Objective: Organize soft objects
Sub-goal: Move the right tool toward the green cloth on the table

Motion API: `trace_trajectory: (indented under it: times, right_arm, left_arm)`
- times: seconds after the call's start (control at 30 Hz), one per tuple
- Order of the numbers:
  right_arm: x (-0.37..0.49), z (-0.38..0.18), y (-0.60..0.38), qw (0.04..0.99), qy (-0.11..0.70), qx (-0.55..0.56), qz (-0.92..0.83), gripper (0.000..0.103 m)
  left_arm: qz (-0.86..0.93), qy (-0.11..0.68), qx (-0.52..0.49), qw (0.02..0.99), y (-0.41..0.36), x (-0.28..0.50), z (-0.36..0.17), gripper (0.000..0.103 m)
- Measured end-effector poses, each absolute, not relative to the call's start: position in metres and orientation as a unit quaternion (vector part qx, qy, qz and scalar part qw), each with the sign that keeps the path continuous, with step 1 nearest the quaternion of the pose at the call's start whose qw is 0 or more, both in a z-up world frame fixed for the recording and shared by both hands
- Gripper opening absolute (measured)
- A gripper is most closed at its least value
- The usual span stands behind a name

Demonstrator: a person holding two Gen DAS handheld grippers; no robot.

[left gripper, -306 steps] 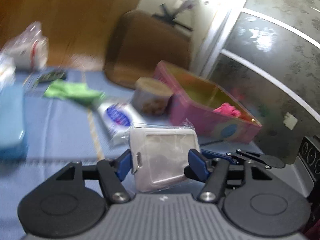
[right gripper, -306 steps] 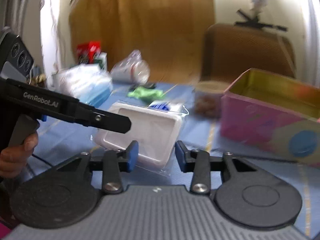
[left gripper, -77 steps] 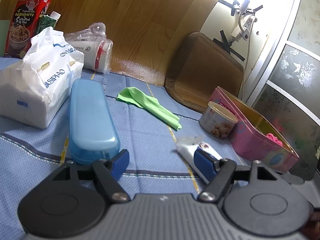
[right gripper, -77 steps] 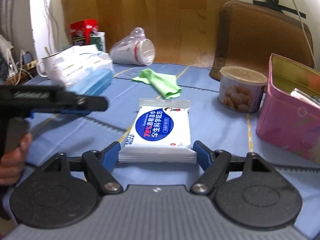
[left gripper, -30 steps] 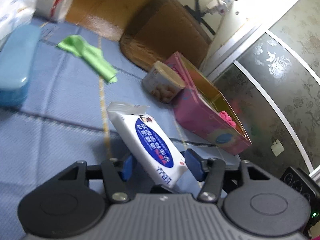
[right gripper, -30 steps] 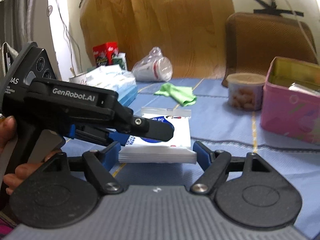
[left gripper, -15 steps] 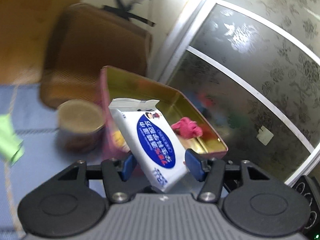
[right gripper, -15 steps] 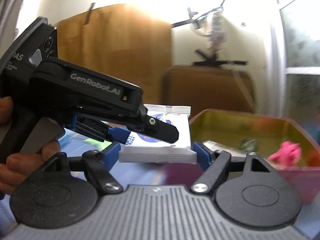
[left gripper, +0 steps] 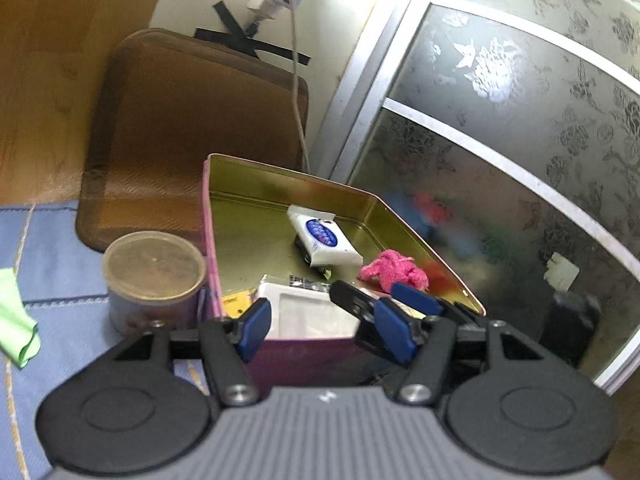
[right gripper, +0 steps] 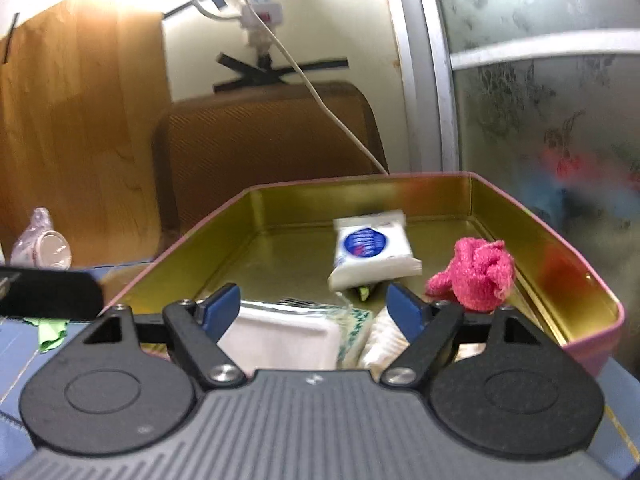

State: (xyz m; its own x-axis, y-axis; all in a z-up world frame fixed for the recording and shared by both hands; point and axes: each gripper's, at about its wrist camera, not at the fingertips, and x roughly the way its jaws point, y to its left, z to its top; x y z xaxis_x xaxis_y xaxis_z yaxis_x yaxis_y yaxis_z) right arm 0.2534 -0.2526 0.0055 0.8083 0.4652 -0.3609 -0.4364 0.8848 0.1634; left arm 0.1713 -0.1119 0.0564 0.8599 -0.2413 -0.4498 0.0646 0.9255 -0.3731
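Lying in tin [right gripper: 568, 264]: one wipes pack [right gripper: 370, 254]

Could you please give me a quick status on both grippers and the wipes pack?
Left gripper jaws opening, nothing between them. Right gripper open, empty. Wipes pack inside the pink tin, tilted beside the pink cloth. Nothing in the way.

- My right gripper [right gripper: 314, 306] hangs over the pink tin's [right gripper: 600, 326] near edge, jaws apart, nothing between.
- Wipes pack [right gripper: 370, 256] lies tilted inside; pink cloth [right gripper: 476, 274] right of it.
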Motion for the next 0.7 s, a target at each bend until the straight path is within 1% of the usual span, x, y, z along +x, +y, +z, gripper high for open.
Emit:
trace_trajectory:
  times: [0.1,0.17,0.27,0.4,0.57,0.6,0.7]
  right_arm:
    - [0.228,0.008,-0.251,0.951,0.175,0.043,0.252,0.082]
    - [0.213,0.012,-0.25,0.952,0.157,0.04,0.261,0.082]
    - [0.189,0.015,-0.241,0.945,0.145,0.034,0.292,0.082]
    - [0.165,0.012,-0.219,0.924,0.16,0.027,0.345,0.08]
    - [0.146,0.004,-0.18,0.899,0.187,-0.009,0.396,0.071]
    - [0.144,0.004,-0.173,0.894,0.191,-0.011,0.405,0.068]
    - [0.138,0.006,-0.153,0.881,0.197,-0.018,0.429,0.067]
  left_arm:
    - [-0.074,0.24,-0.174,0.952,-0.106,0.155,0.058,0.059]
    - [-0.063,0.232,-0.165,0.957,-0.102,0.141,0.059,0.062]
    - [-0.037,0.221,-0.142,0.964,-0.093,0.113,0.055,0.063]
    - [0.006,0.221,-0.122,0.968,-0.067,0.072,0.039,0.066]
    - [0.067,0.235,-0.107,0.964,-0.031,0.028,0.012,0.067]
    - [0.08,0.24,-0.105,0.962,-0.024,0.022,0.006,0.067]
    - [0.106,0.249,-0.112,0.956,-0.005,0.004,-0.004,0.067]
